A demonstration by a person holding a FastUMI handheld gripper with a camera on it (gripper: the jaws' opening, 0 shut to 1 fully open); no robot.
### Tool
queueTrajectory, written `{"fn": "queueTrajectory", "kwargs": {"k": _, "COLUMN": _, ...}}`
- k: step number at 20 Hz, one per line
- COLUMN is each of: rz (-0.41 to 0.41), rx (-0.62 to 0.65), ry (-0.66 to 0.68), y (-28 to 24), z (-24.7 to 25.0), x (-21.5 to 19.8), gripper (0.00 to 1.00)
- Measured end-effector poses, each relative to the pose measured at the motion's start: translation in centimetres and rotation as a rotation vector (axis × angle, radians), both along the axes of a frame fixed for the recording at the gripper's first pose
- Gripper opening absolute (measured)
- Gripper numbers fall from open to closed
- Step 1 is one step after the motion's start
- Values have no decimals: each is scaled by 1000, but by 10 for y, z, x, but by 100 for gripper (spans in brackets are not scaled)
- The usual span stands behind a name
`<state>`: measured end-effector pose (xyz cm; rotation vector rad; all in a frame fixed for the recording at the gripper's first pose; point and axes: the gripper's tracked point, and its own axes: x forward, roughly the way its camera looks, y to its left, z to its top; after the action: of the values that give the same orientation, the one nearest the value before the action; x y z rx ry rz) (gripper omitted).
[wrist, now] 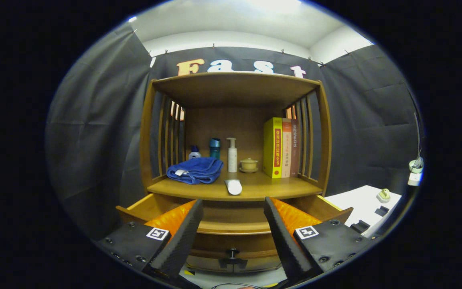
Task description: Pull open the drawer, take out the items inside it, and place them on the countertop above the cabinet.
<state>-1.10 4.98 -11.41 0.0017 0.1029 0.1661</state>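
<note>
Wooden cabinet [235,120] against black cloth: its drawer [231,214] stands pulled open beneath the countertop [279,186], straight ahead of the gripper [233,224], whose fingers are spread wide and empty. A white tube [234,186] lies at the countertop's front edge, long axis pointing toward the gripper. Drawer contents cannot be seen.

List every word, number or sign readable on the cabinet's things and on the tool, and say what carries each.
Nothing reads clearly enough to quote.
yellow book spine: printed characters, too blurred to read.
orange book and dark red book spines: the same.
pump bottle and white tube: no legible text.
tool, open above the pulled-out drawer: a square coded marker behind each finger, no words.
</note>
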Motion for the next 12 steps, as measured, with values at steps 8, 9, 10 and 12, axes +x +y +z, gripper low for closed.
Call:
{"fn": "queueTrajectory", "kwargs": {"k": 8, "rz": -29, "rx": -12, "ry": 23, "y": -11, "z": -50, "x": 10, "gripper": 99}}
{"fn": "queueTrajectory", "kwargs": {"k": 9, "rz": -22, "rx": -16, "ry": 23, "y": -9, "z": -53, "x": 10, "gripper": 99}}
{"fn": "queueTrajectory", "kwargs": {"k": 10, "rz": -15, "rx": -25, "ry": 20, "y": -7, "z": -55, "x": 9, "gripper": 99}}
{"fn": "queueTrajectory", "kwargs": {"k": 12, "rz": 0, "rx": -42, "ry": 12, "y": -4, "z": -56, "x": 6, "gripper": 99}}
